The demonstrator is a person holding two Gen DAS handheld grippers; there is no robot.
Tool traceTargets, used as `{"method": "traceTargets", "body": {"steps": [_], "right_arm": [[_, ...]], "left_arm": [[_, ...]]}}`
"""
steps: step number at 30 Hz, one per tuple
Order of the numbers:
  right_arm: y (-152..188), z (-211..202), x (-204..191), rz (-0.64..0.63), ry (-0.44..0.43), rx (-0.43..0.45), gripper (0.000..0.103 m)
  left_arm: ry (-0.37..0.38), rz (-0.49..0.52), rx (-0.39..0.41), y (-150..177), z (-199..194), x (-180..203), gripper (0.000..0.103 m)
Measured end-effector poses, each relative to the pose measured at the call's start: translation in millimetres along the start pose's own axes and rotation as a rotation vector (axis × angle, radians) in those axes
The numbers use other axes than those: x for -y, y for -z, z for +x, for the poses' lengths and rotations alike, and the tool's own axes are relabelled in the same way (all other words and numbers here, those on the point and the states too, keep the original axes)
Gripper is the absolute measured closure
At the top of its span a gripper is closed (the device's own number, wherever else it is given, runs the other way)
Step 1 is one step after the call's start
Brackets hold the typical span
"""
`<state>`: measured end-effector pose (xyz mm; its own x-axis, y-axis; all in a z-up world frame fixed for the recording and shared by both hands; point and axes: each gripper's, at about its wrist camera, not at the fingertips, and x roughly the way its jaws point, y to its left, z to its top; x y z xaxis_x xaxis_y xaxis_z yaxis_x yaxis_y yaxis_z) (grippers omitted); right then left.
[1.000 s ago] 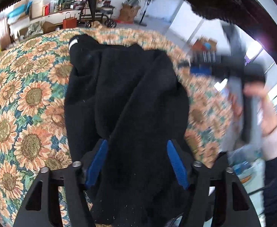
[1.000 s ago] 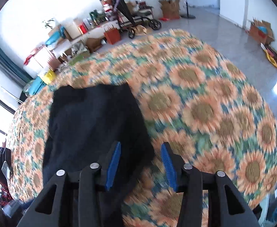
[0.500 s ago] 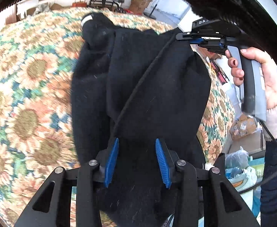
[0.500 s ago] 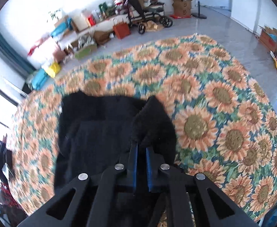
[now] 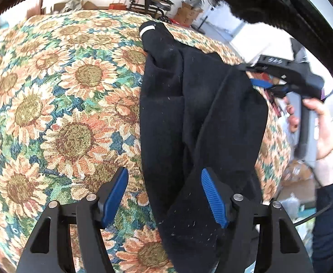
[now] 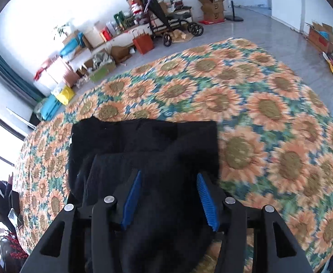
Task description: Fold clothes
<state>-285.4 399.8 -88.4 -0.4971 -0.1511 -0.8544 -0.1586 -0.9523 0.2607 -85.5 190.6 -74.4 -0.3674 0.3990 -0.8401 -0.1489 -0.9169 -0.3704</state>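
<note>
A black garment [image 5: 189, 118] with a white-striped cuff lies partly folded on the sunflower-patterned tablecloth [image 5: 52, 113]. My left gripper [image 5: 164, 193] is open just above the garment's near edge, its right finger over the cloth. My right gripper [image 6: 168, 195] is open over the garment [image 6: 143, 145], with cloth lying between its jaws. The right gripper [image 5: 264, 84] also shows in the left wrist view at the garment's right edge, held by a hand.
The table's right edge [image 5: 278, 150] drops to a floor with boxes and bags. Beyond the far edge stand a stroller [image 6: 166, 22], a fan [image 6: 230, 0], cardboard boxes and cluttered shelves [image 6: 93, 45].
Both grippers have opened: the right was shut on the garment half a second ago, and the left has widened. The left view has shifted left, showing more tablecloth.
</note>
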Motion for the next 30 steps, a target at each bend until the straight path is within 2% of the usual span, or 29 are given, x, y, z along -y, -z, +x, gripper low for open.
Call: {"method": "traceTargets", "body": {"steps": [1,2,4,5,6,9,10,13,15,16,18,19,20,22,24,25,26,28,30], "right_arm": [[1.9,-6.6,4.9,0.005,-0.001,0.010,0.046],[3.5,-11.0,7.5,0.001,0.010,0.014,0.045],[6.7,-19.8,12.7,-0.008,0.031,0.021,0.045],[6.4,-23.2,10.5,-0.011,0.021,0.030,0.044],[6.1,-26.5,8.3,-0.014,0.011,0.039,0.044],[5.1,-36.6,1.5,-0.023,-0.020,0.065,0.044],[4.9,-37.3,-5.2,-0.030,-0.034,0.064,0.044],[1.2,-22.5,-30.7,-0.057,-0.035,0.026,0.045],[-1.3,-7.7,-39.4,-0.057,0.019,-0.002,0.047],[-2.8,0.9,-40.0,-0.042,0.050,-0.023,0.052],[-5.8,18.2,-41.3,-0.012,0.113,-0.066,0.070],[-6.2,23.9,-40.7,-0.007,0.129,-0.084,0.089],[-6.5,29.7,-40.2,-0.002,0.144,-0.101,0.091],[-6.4,27.2,-37.9,-0.005,0.129,-0.087,0.092],[-5.5,25.1,-36.3,-0.011,0.125,-0.085,0.092],[-4.7,24.2,-34.5,-0.011,0.120,-0.085,0.092],[-4.2,24.6,-34.0,-0.010,0.114,-0.083,0.092],[-3.4,25.1,-31.8,-0.007,0.107,-0.083,0.092],[-3.0,25.4,-32.3,-0.007,0.107,-0.081,0.092]], "left_arm": [[-0.006,0.028,-0.018,2.2,2.0,3.5,0.041],[-0.014,0.060,-0.039,5.1,5.7,8.5,0.055],[-0.043,0.108,-0.083,12.6,12.2,15.3,0.075],[-0.074,0.118,-0.070,16.0,10.7,16.9,0.082],[-0.068,0.106,-0.064,16.3,7.5,15.0,0.089],[-0.019,0.037,-0.028,15.4,-7.0,2.3,0.096],[-0.027,0.021,0.002,15.6,-14.5,-3.0,0.103],[-0.023,0.017,0.026,20.6,-27.7,-6.5,0.103],[-0.012,0.024,0.038,27.3,-34.7,-2.7,0.103],[-0.009,0.029,0.043,26.9,-35.6,-2.7,0.103],[0.032,0.029,0.028,29.1,-33.4,0.9,0.103],[0.061,0.029,0.026,30.6,-33.0,0.8,0.103],[0.089,0.029,0.025,31.7,-32.5,0.8,0.103],[0.074,0.020,0.035,21.5,-28.2,3.6,0.103],[0.061,0.009,0.008,17.6,-27.3,4.9,0.098],[0.054,0.004,-0.005,15.8,-27.0,5.5,0.086],[0.054,0.002,-0.013,16.7,-28.3,5.1,0.067],[0.050,0.004,-0.019,16.8,-29.3,5.8,0.044],[0.041,0.010,-0.019,15.1,-28.5,8.0,0.043]]}}
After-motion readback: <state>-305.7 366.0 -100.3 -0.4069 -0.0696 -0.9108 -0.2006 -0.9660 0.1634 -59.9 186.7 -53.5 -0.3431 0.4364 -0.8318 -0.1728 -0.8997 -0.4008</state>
